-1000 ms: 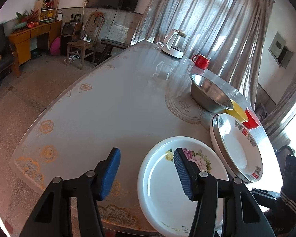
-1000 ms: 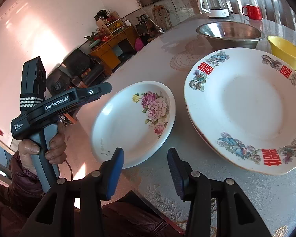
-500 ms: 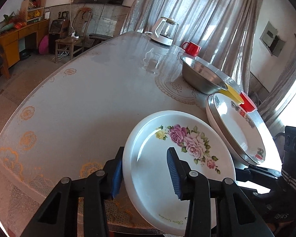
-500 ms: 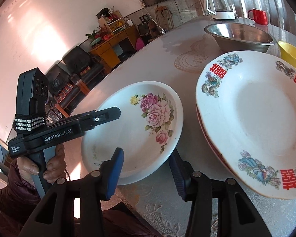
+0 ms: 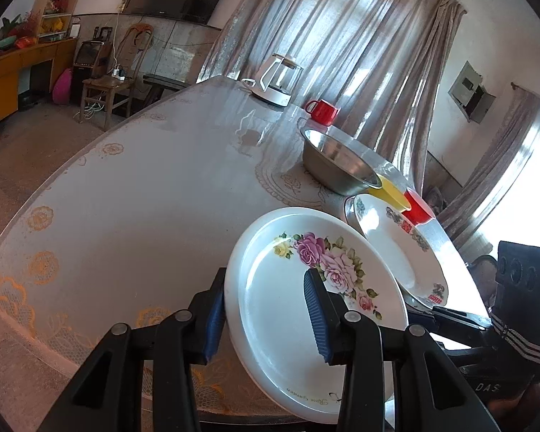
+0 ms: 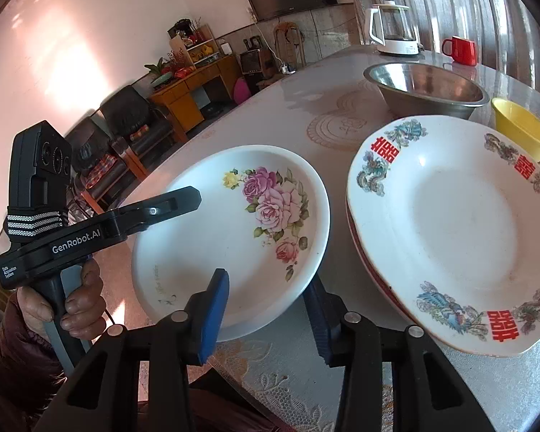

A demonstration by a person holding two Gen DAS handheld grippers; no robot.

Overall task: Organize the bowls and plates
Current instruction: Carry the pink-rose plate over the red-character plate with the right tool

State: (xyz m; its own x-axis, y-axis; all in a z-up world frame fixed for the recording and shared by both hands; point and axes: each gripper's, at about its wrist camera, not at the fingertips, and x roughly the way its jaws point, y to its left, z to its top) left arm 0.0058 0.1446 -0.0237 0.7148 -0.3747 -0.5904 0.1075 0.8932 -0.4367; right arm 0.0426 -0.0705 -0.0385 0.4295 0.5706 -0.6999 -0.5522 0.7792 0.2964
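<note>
Blue ribbed pads on black fingers are seen straddling the rim of a glossy white rose-printed plate [image 5: 316, 288]. The left gripper [image 5: 264, 318] is set part-way open across the plate's near-left edge, one pad beneath the rim and one above the well; whether the pads press cannot be told. The right gripper [image 6: 268, 318] is closing across the opposite near edge, rim between its fingers, firm contact not clear.

The round, shallow plate is tilted, its near side raised off the lace-patterned table [image 5: 144, 187], its rose spray pointing toward the far end. Just beside it a larger round plate [image 6: 457, 223] with red characters and blue-green motifs is stacked on another dish. Beyond are ranged a deep steel bowl [image 6: 424, 88], a yellow plastic bowl [image 6: 522, 131] and a red bowl [image 5: 417, 210], then a red mug [image 5: 322, 111] and a clear kettle [image 5: 279, 81].

A hand [image 6: 77, 306] is wrapped around the left gripper's handle.
</note>
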